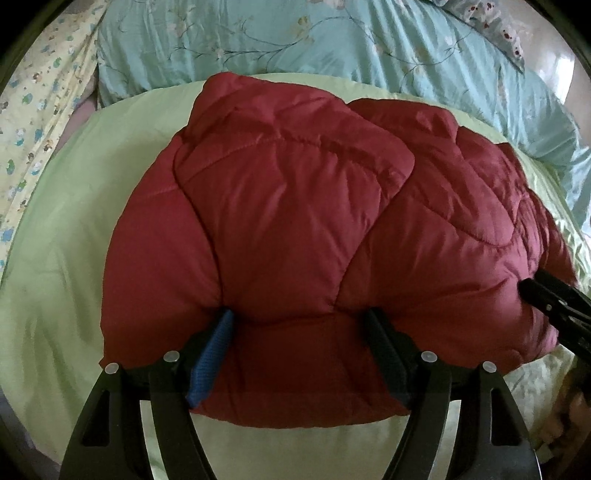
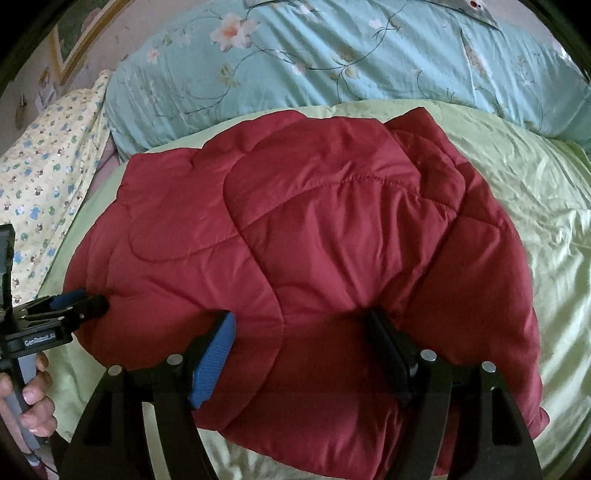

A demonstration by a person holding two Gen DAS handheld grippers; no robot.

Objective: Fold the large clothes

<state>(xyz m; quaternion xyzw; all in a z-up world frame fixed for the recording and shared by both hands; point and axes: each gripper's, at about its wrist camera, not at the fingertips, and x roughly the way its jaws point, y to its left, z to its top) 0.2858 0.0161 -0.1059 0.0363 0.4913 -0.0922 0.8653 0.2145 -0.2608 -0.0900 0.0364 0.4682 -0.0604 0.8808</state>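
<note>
Red quilted jacket [image 1: 295, 229] is seen folded in a bundle on light green sheet [image 1: 74, 258]. Near edge is pinched by left gripper [image 1: 299, 325] and by right gripper [image 2: 299, 325], side by side. Teal floral quilt [image 2: 332, 55] lies behind.

This is a bedroom in a home, seen across the top of a made-up bed. A pale green sheet [image 2: 535, 229] covers the mattress through the middle and lower frame. Along the top lies a bunched teal quilt [image 2: 332, 62] printed with pink and white blossoms on trailing stems. At the left edge hangs a yellow cloth [image 2: 44, 181] with a small cartoon print, the kind used for children's bedding. In the upper right of the left wrist view sits the corner of a grey pillow [image 1: 495, 26] with red spots. A wall with a gilt picture frame [image 2: 79, 48] shows in the upper left of the right wrist view.
</note>
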